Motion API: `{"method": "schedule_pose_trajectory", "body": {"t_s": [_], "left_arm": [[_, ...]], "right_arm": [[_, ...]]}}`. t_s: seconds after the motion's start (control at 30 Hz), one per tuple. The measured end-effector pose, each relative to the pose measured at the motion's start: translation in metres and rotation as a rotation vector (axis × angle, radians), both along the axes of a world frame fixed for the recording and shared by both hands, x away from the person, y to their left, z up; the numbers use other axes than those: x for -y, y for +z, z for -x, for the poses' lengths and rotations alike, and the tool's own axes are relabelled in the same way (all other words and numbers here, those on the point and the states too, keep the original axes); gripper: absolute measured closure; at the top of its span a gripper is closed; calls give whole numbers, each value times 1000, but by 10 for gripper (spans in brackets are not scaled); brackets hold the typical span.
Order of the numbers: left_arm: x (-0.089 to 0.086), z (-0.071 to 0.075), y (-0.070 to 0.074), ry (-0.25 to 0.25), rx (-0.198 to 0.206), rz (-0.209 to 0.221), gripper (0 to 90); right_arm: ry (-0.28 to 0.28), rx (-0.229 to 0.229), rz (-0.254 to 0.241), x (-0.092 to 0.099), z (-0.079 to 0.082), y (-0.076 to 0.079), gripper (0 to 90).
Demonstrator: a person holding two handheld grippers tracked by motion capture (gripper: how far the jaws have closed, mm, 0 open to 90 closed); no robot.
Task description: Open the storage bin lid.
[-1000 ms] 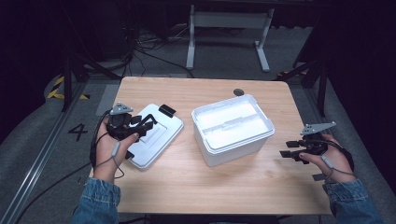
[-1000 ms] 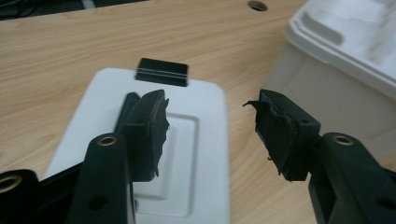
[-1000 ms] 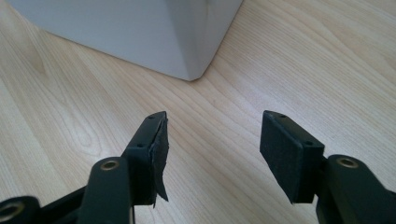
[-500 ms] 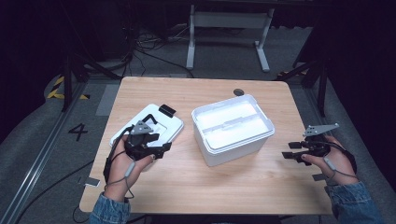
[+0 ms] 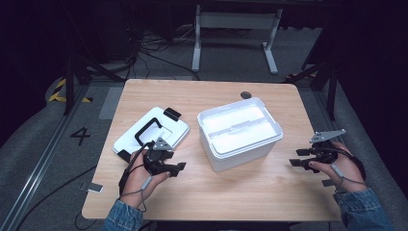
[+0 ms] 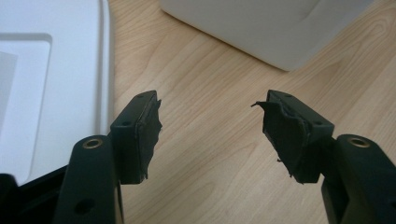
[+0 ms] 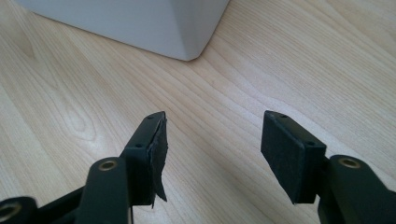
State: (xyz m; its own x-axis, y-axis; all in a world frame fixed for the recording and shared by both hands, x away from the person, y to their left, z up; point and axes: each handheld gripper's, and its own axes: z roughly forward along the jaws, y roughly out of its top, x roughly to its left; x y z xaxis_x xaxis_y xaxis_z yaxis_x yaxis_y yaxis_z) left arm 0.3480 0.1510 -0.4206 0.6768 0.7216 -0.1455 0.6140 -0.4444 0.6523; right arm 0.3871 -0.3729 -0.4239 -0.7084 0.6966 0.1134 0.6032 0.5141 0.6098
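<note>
Two grippers empty: left gripper (image 5: pixel 174 169) jaws just opened wide, nothing between, low over table beside lid (image 5: pixel 151 132); right gripper (image 5: pixel 300 158) agape, right of box (image 5: pixel 239 132). Risk: lid overhangs table (image 5: pixel 250 192) edge; careless nudge could tip it off.
</note>
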Motion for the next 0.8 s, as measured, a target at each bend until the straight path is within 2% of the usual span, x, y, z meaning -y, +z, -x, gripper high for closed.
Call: {"method": "schedule_pose_trajectory", "body": {"t_s": [0.17, 0.3, 0.47, 0.63, 0.8], "left_arm": [[4, -4, -10, -2, -15, -32, 367], [6, -4, -19, 3, -29, -33, 367], [9, -4, -25, -4, -37, -60, 361], [10, -2, -28, -11, -48, -74, 349], [9, -1, -28, -18, -34, -78, 341]], "right_arm": [[-6, -8, 4, 2, -2, -3, 422], [-10, -14, 6, 1, -3, -6, 421], [-10, -28, 9, 1, -5, -11, 420], [-14, -30, 11, 2, -8, -12, 420], [-13, -24, 10, 1, -9, -12, 418]]}}
